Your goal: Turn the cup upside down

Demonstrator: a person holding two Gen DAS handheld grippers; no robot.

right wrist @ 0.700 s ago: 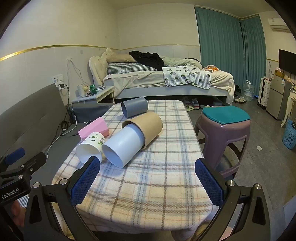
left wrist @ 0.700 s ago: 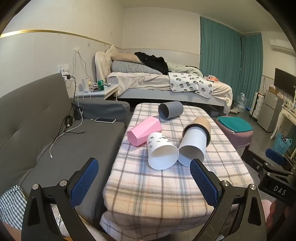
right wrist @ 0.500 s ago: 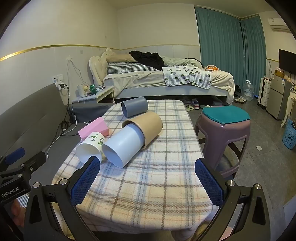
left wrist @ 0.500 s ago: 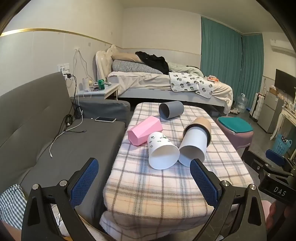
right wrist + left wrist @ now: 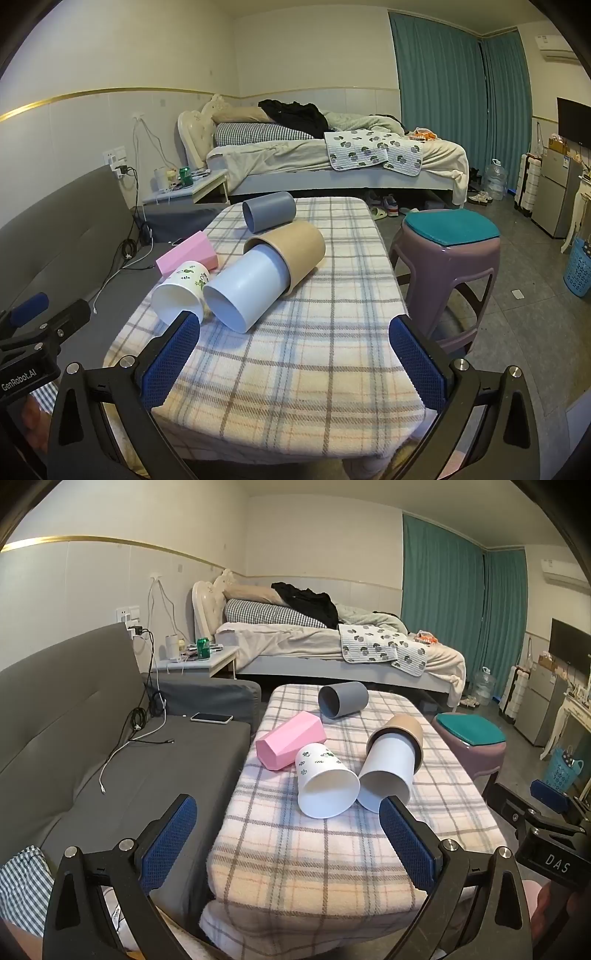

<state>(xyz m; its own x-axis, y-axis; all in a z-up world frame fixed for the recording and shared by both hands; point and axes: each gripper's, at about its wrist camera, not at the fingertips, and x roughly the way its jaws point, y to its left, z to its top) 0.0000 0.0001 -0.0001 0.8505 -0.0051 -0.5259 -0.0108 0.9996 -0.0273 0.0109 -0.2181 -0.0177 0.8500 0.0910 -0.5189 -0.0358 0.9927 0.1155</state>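
Note:
Several cups lie on their sides on a plaid-covered table. A white patterned cup faces me with its mouth. A pale blue cup is nested in a tan cup. A pink faceted cup and a grey cup lie farther back. My left gripper is open and empty at the table's near edge. My right gripper is open and empty over the near part of the table.
A grey sofa with a phone and cables runs along the table's left. A purple stool with teal cushion stands at the right. A bed lies behind. The other gripper shows at each view's edge.
The left wrist view has shifted very slightly; the cups and the right gripper have not moved.

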